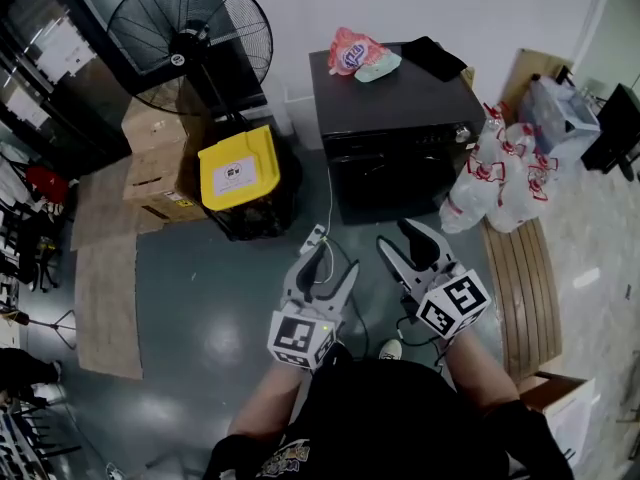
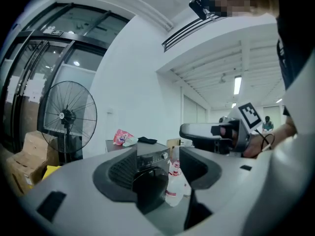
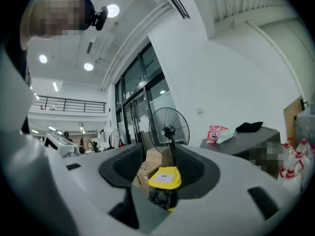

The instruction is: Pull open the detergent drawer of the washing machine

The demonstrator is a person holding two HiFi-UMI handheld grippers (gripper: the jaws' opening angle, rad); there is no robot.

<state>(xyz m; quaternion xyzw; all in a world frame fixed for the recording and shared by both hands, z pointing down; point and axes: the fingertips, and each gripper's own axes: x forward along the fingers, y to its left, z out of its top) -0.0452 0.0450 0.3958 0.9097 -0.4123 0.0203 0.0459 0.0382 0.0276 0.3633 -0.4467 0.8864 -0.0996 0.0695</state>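
Observation:
The black washing machine (image 1: 398, 138) stands against the far wall, its front control strip and knob (image 1: 462, 134) facing me. The detergent drawer cannot be made out from here. Both grippers hover level over the floor, well short of the machine. My left gripper (image 1: 322, 268) is open with nothing between its fingers; in the left gripper view (image 2: 157, 163) the machine's front (image 2: 150, 173) shows far off between the jaws. My right gripper (image 1: 408, 246) is also open and empty; the right gripper view (image 3: 160, 168) looks toward the yellow-lidded bin (image 3: 165, 178).
A pink bag (image 1: 350, 52) and black cloth (image 1: 432, 56) lie on the machine's top. A standing fan (image 1: 190, 33), cardboard boxes (image 1: 160, 153) and the yellow-lidded bin (image 1: 237, 168) stand to its left. Plastic bags (image 1: 495, 178) and a wooden bench (image 1: 522, 288) are at its right. A cable (image 1: 330, 218) crosses the floor.

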